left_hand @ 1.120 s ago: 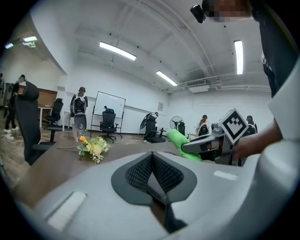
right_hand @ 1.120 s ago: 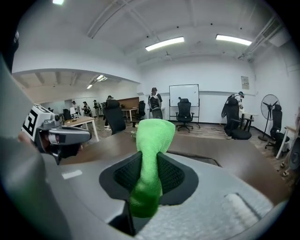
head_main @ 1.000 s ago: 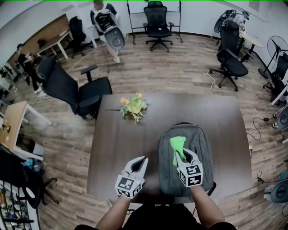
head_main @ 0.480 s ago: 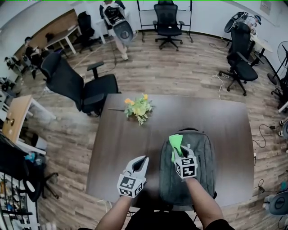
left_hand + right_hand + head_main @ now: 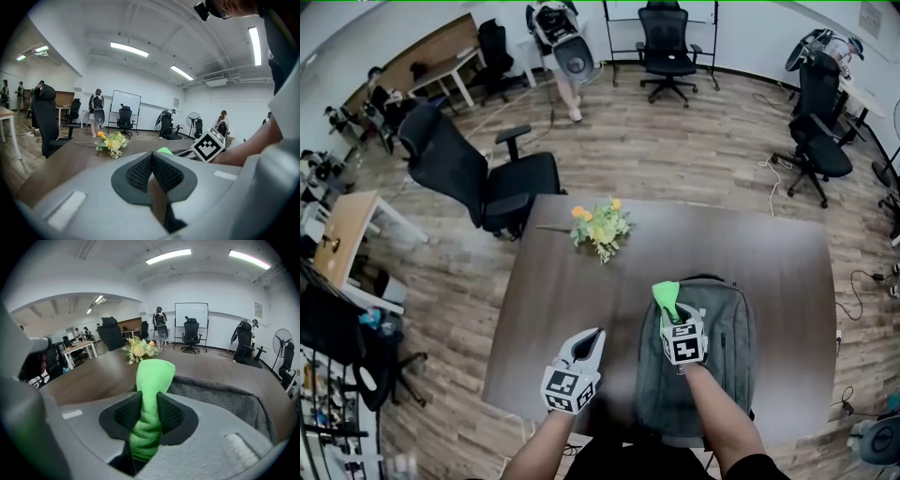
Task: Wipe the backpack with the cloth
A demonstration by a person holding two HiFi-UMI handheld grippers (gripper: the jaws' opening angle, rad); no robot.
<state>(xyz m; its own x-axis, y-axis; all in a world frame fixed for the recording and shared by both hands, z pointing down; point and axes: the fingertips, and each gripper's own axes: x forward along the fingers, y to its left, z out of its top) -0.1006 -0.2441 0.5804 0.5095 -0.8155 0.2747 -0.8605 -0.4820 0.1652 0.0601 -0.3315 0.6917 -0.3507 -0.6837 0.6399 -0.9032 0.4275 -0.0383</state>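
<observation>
Cloth (image 5: pixel 150 390) shows pinched in my right hand-held gripper (image 5: pixel 149 417) only in its own view; head view sets it over the backpack (image 5: pixel 727 370). Left hand-held gripper (image 5: pixel 151 166): clenched, empty.

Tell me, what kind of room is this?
It looks like an office or a shared workroom. There are black rolling office chairs on a wooden floor, a whiteboard by the far wall, and desks off to the side.
</observation>
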